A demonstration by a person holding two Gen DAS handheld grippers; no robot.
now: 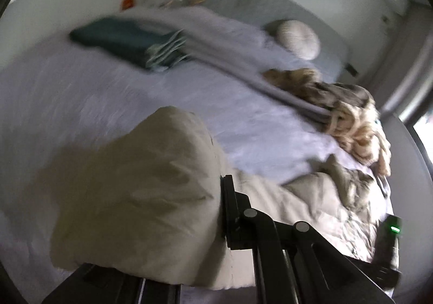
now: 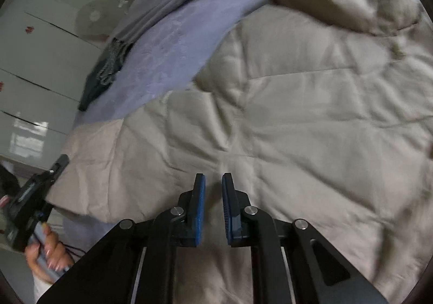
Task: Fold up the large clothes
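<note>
Quilted beige coat on the bed: left gripper jaws are clamped on a fold; right gripper jaws (nearly together, empty) should pinch fabric before lifting evenly.

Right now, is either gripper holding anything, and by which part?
Left gripper is shut on the beige quilted coat, holding a bunched edge. Right gripper has coat fabric between its nearly closed pads; a hold cannot be told.

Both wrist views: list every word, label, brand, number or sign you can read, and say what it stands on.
No readable text in either view.
Left hand-held gripper: its dark body has a pale panel, too blurred to read.
Right hand-held gripper: a green light only, no lettering.
Wardrobe doors: small red marks, too small to tell whether they are signs.
Beige quilted coat, lilac bedsheet, dark green folded garment: no label visible.
</note>
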